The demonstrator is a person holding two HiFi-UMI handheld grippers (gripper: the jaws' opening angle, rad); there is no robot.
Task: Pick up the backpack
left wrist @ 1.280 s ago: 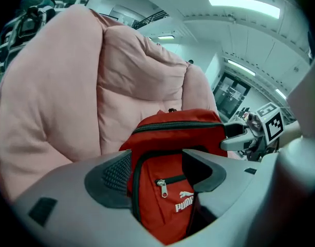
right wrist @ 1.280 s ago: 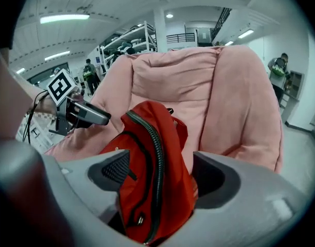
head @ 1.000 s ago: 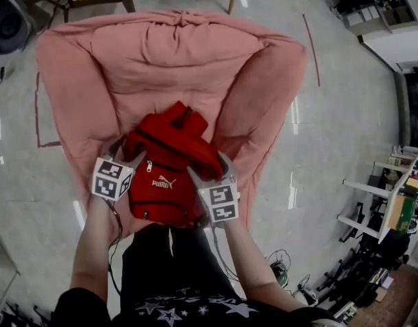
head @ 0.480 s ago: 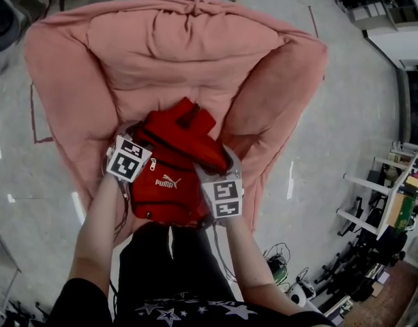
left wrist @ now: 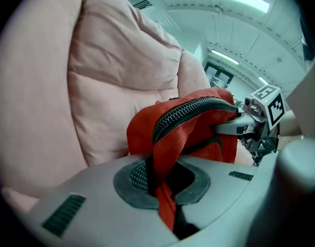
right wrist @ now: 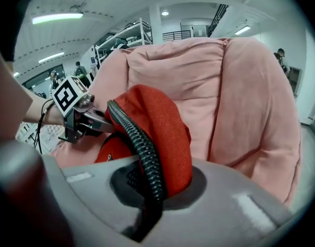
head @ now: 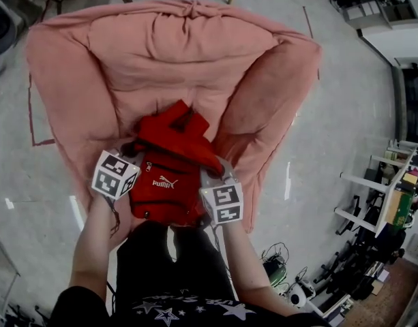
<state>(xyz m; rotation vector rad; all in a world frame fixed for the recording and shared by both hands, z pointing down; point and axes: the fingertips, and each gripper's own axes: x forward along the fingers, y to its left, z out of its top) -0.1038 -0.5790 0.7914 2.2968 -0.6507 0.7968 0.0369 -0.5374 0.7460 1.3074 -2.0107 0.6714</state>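
Both tongs have just been closing and now stand pinched tight on cloth. The left tongs (left wrist: 160, 181) hold a fold of red fabric beside a zip (left wrist: 185, 112), and the right tongs (right wrist: 152, 184) hold a matching fold with the black zip teeth running down between the jaws. Neither pair has a strap or handle; each has only loose shell material. The backpack (head: 169, 176) lies on the near edge of the seat of the pink chair (head: 161, 53), between its two padded arms and just in front of the observed person's body. It appears to rest on the cushion, not yet raised. The grips sit at the bag's left and right upper flanks, opposite each other. In my judgement this is meant to share the load and keep a soft bag from folding over when lifted. The risk noted is that pinched fabric near a zip may slide or pull the opening apart. Both forearms (head: 93, 244) reach forward from the near side and slope downward, converging slightly on the bag. The tongs are pitched well below level, and their marker cubes (head: 114, 174) face upward. The left one sits a little farther out than the right. A cable trails along the left forearm.
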